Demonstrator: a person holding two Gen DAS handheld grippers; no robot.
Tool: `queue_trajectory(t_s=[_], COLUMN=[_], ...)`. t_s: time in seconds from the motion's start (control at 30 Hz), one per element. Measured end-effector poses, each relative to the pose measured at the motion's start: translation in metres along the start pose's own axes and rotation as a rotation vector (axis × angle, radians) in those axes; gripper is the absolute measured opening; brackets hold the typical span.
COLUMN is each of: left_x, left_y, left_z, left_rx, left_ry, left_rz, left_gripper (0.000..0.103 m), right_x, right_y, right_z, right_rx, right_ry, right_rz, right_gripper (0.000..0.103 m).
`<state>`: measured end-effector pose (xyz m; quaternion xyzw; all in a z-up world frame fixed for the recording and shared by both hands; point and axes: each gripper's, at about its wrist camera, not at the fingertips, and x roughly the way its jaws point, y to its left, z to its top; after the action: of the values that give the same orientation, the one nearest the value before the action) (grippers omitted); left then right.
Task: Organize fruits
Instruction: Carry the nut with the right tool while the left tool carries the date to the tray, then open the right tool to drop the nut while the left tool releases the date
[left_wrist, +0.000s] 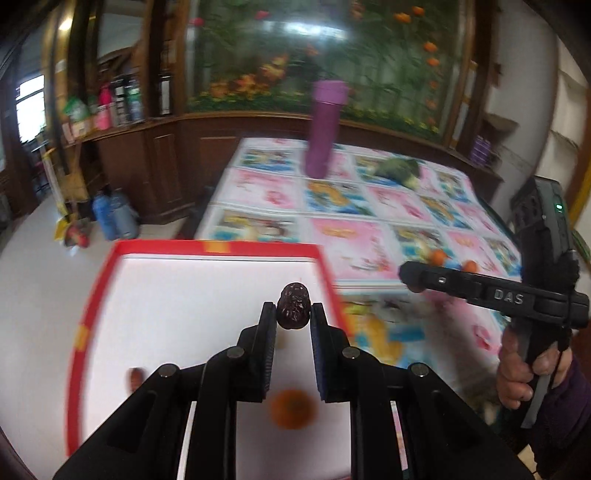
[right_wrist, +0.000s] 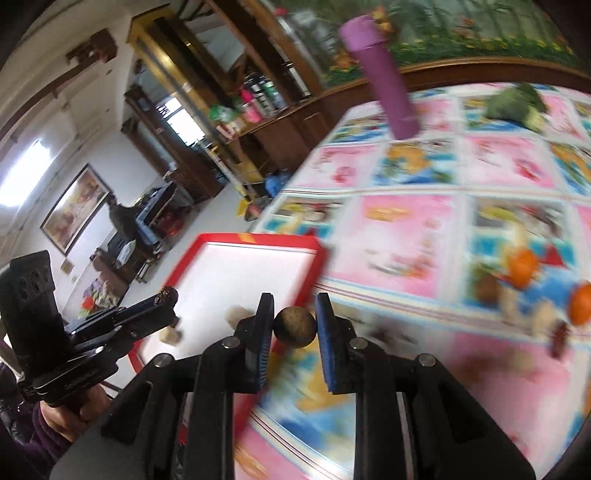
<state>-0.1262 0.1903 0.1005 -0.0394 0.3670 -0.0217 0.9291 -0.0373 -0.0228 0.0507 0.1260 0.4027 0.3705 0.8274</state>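
My left gripper (left_wrist: 293, 308) is shut on a dark red wrinkled date (left_wrist: 293, 314), held above a white tray with a red rim (left_wrist: 218, 246). An orange (left_wrist: 293, 408) and a small reddish fruit (left_wrist: 135, 378) lie blurred in the tray below. In the right wrist view my right gripper (right_wrist: 294, 297) is shut on a round brown fruit (right_wrist: 294, 326), just over the tray's right rim (right_wrist: 317, 258). Two oranges (right_wrist: 522, 267) (right_wrist: 580, 302), a brown nut-like fruit (right_wrist: 487, 288) and a dark date (right_wrist: 559, 339) lie on the colourful tablecloth (right_wrist: 406, 229) to the right.
A tall purple bottle (left_wrist: 325, 129) and a green leafy vegetable (left_wrist: 399, 170) stand at the table's far side. A hand in a purple sleeve (left_wrist: 517, 376) holds the right gripper (left_wrist: 410, 275) at the right. Wooden cabinets and a flower mural back the room; a person (right_wrist: 122, 218) stands far off.
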Motion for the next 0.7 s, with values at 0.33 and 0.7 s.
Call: queue_trajectory(t_s=[0.33, 0.7], left_x=[0.034, 0.05], left_y=[0.062, 0.071], left_z=[-0.013, -0.02], left_rx=[-0.086, -0.038], left_ry=[0.052, 0.085], left_rz=[0.201, 0.275], left_gripper=[0.017, 0.017], right_x=[0.098, 0.139], right_y=[0.071, 0.059], right_z=[0.006, 0.003], right_rx=[-0.103, -0.118], right_ry=[0.115, 0.195], right_rz=[-0.095, -0.227], right_gripper=[0.025, 0.025])
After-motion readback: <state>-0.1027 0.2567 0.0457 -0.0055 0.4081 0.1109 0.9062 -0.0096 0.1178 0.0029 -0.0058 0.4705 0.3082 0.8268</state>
